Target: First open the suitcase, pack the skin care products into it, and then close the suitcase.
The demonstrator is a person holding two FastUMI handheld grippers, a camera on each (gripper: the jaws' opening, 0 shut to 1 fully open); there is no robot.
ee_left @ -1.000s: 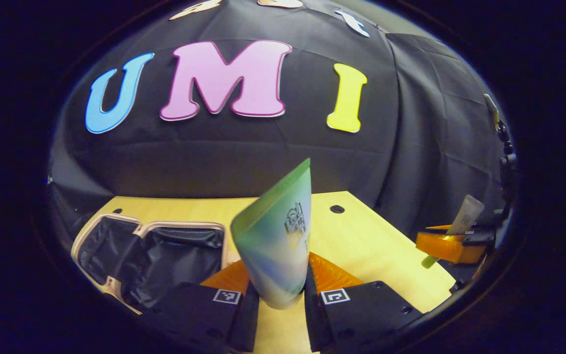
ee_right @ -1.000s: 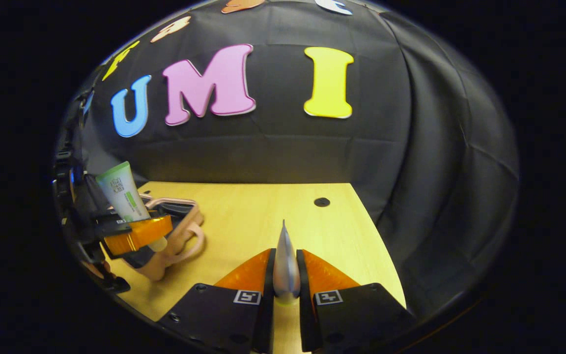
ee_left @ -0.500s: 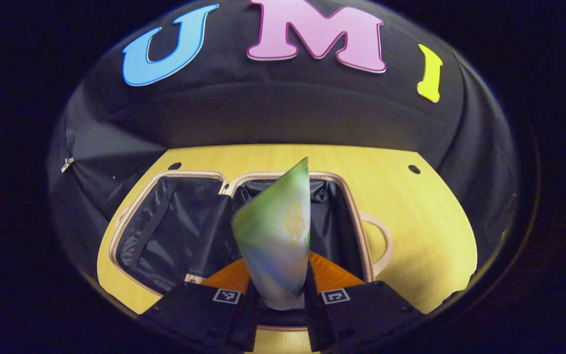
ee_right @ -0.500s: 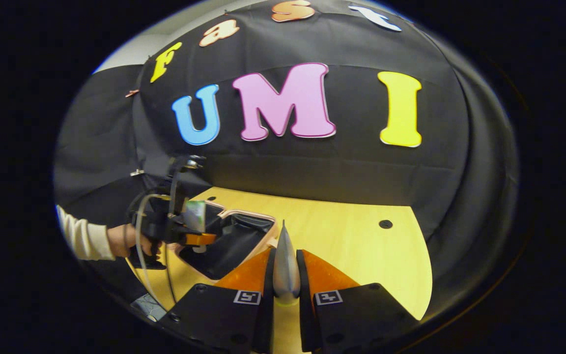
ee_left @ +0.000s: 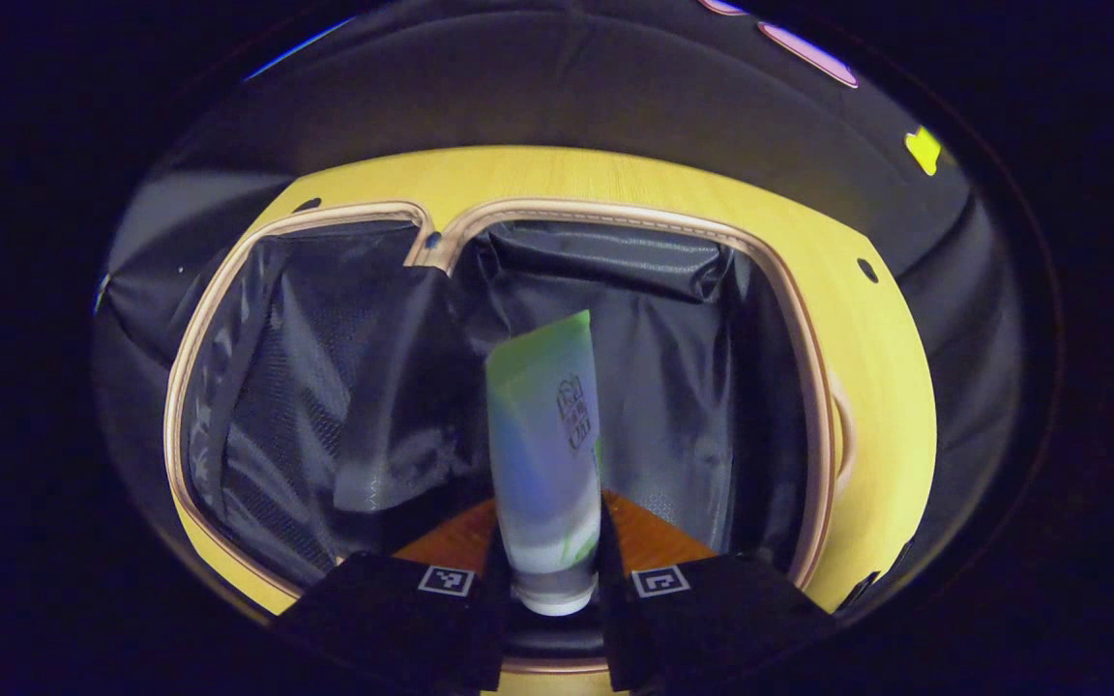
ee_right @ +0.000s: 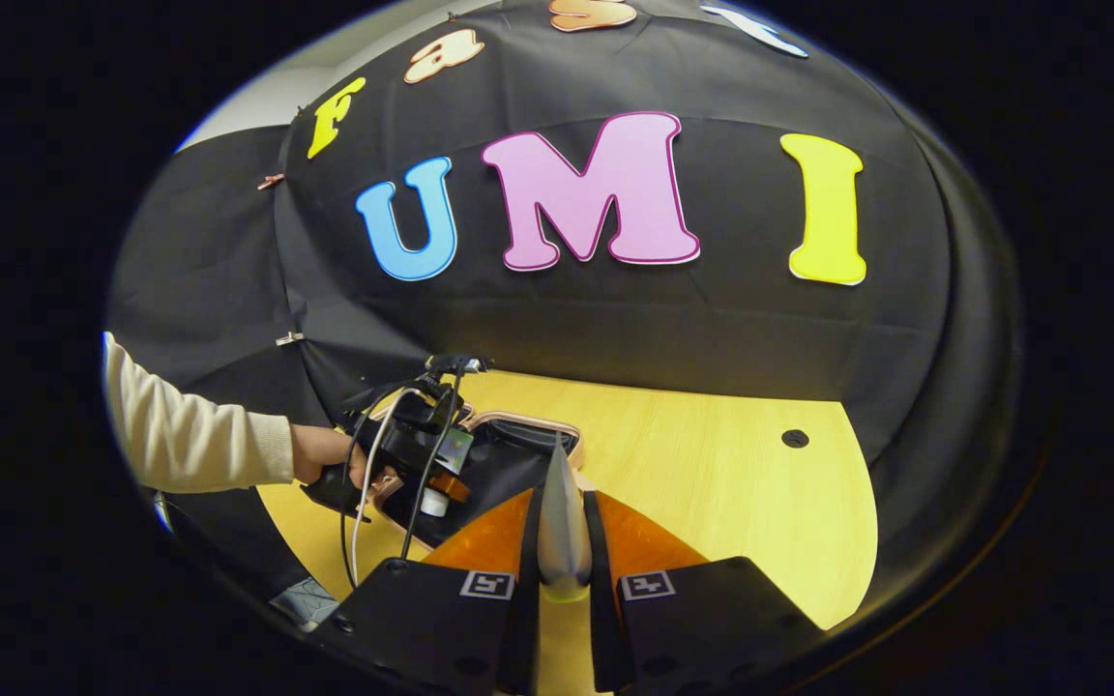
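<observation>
Left gripper [ee_left: 551, 570]: your fingers are pinched narrow on the cap end of the green-and-white tube [ee_left: 545, 454]; both press its sides.
Green-and-white tube: its long axis runs away from you along the fingers, white cap nearest, flat crimped green end farthest; it hangs over the right half of the open suitcase [ee_left: 808, 387].
Right gripper [ee_right: 563, 570]: your fingers are almost together, clamped on the base of the silver tube [ee_right: 561, 522].
Silver tube: seen edge-on, it stands between the fingers with its thin crimped end pointing up and away from you, over the wooden table [ee_right: 731, 483].
Suitcase: lies flat and open on the table, two black-lined halves side by side, a pale rim around each; a handle loop sticks out on the right side.
Farther off, right gripper view: your other hand [ee_right: 320, 454] in a cream sleeve [ee_right: 190, 435] holds the left gripper over the suitcase at the table's left.
</observation>
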